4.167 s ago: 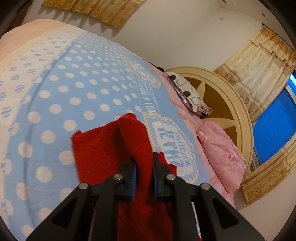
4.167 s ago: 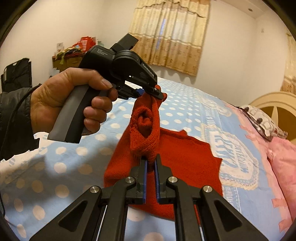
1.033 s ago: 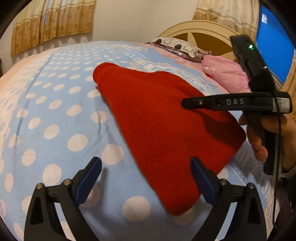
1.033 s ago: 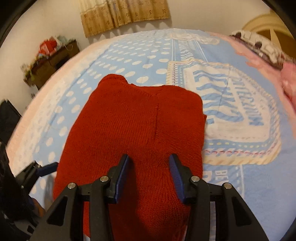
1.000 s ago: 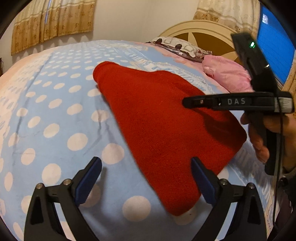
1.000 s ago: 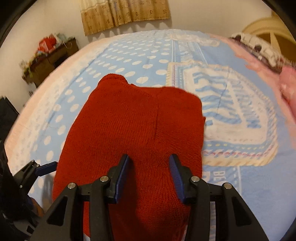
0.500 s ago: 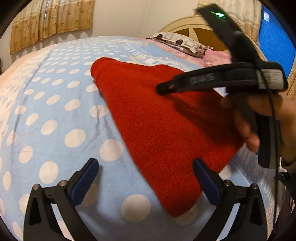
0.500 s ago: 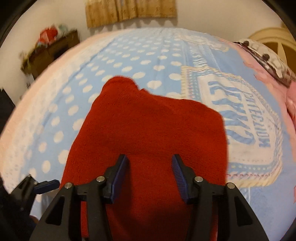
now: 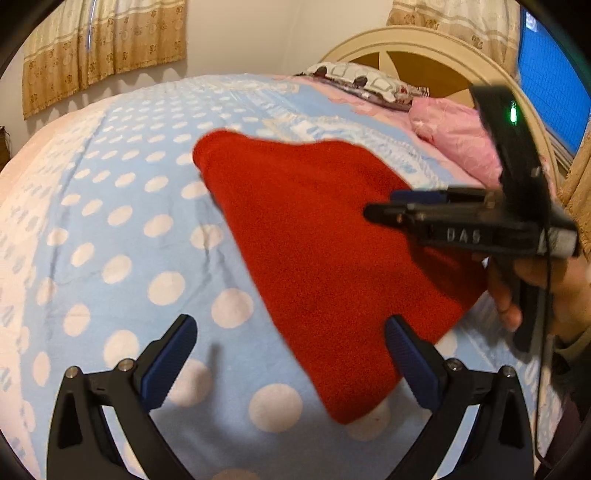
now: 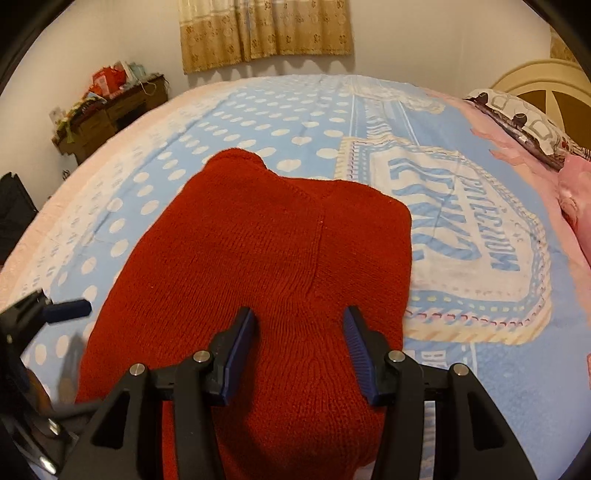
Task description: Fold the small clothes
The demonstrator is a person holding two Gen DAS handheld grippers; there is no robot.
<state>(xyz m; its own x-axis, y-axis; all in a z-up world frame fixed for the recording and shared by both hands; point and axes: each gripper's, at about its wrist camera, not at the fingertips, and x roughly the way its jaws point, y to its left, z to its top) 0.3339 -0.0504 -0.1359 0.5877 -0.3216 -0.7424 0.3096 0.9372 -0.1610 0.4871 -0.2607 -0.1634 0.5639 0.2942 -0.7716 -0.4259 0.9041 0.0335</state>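
A red knitted garment (image 9: 325,236) (image 10: 258,266) lies flat and folded on the blue polka-dot bedspread (image 9: 122,229). My left gripper (image 9: 291,347) stands wide open above the garment's near corner, with nothing pressed between its blue pads. My right gripper (image 10: 299,332) is open over the middle of the garment's near edge; the knit shows between its pads, untouched by them. In the left wrist view the right gripper (image 9: 384,212) comes in from the right above the cloth, held by a hand (image 9: 535,288). The left gripper's fingertip (image 10: 68,309) shows at the right wrist view's left edge.
A round cream headboard (image 9: 417,44) and pillows (image 9: 454,133) (image 10: 524,129) lie at the bed's far right. A cluttered wooden dresser (image 10: 107,107) stands by the wall on the left. Curtains (image 10: 266,29) hang behind the bed. A printed blue-and-white panel (image 10: 461,240) lies beside the garment.
The garment has stayed flat on the bed. In the left wrist view the right gripper swung up over the cloth and came back lower, towards its right part. Both grippers remain open.
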